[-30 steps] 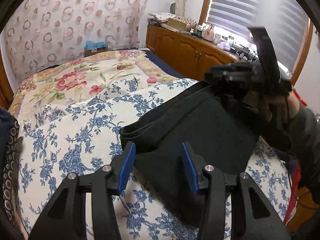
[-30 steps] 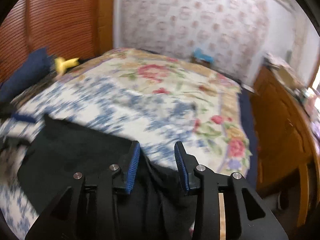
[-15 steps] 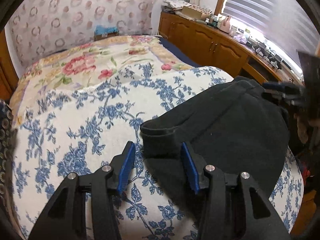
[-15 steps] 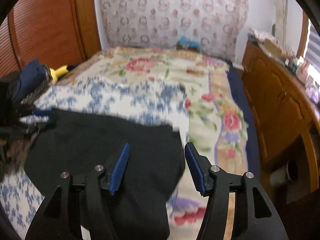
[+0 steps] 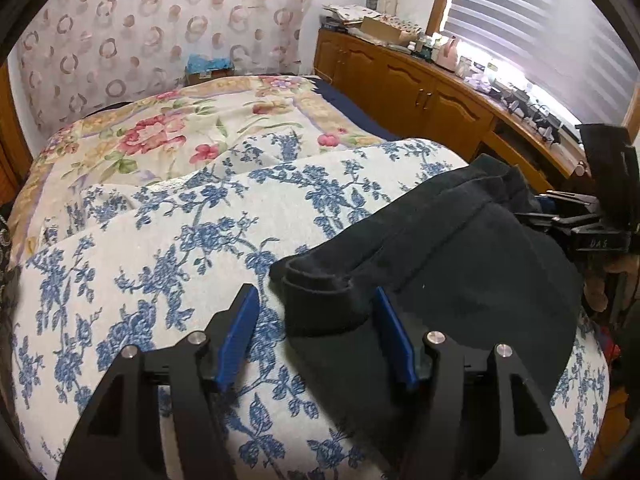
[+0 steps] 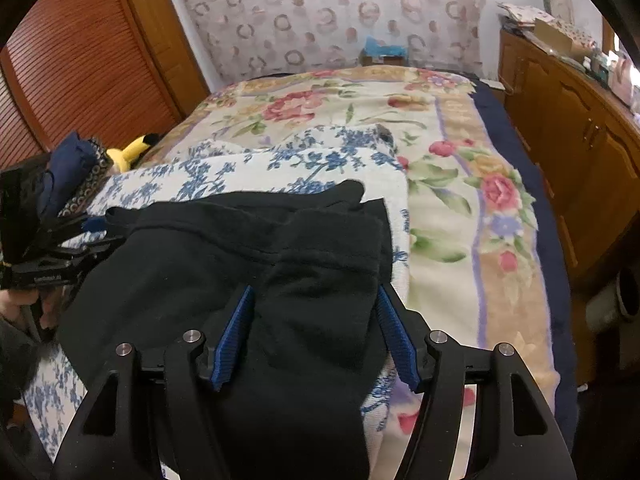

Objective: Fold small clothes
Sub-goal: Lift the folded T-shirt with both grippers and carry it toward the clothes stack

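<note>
The left tool [image 5: 316, 320] is opening, a folded corner of the black garment [image 5: 460, 264] loose between its blue pads. The right tool [image 6: 312, 320] is also opening, straddling the garment's other end. It lies on the blue-flowered blanket [image 5: 160, 248] on the bed.

Both grippers are lower over the bed now, their jaws opening; the black garment [image 5: 460, 264] lies flatter on the blue-flowered blanket [image 5: 160, 248].

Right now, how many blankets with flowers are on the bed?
2. The blue-flowered blanket lies at the near end, under the black garment. The pink-flowered blanket covers the far end. Others may be hidden underneath.
</note>
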### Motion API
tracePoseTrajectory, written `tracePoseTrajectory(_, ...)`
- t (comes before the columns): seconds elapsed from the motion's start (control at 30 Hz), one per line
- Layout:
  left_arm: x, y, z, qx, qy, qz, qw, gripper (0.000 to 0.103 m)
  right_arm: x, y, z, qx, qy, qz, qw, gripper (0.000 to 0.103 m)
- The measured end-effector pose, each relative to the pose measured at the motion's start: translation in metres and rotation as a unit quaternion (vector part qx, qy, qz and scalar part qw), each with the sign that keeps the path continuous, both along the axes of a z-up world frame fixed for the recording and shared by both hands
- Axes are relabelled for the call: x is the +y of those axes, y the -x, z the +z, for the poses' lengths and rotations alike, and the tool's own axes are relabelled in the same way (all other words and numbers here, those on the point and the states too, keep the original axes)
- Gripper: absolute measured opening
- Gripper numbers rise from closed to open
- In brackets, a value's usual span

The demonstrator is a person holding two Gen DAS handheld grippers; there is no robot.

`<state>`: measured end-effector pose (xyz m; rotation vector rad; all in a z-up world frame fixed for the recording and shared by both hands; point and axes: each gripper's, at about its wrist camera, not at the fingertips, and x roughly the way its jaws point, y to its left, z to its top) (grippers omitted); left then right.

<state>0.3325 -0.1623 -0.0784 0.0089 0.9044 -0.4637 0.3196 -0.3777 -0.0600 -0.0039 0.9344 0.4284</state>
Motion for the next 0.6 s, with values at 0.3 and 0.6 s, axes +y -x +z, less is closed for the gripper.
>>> tracePoseTrajectory(0.3,-0.003,0.003,0.009,0.025,0.060,-0.030,0.9974,0.007,0.006,0.004,0.004,-0.001,-0.016,0.023,1.000,0.025)
tracePoseTrajectory(0.6,0.009,0.060,0.076,-0.046,0.108,-0.057,0.9915,0.006,0.021,0.040,0.052,-0.082,-0.005,0.017,0.996,0.019)
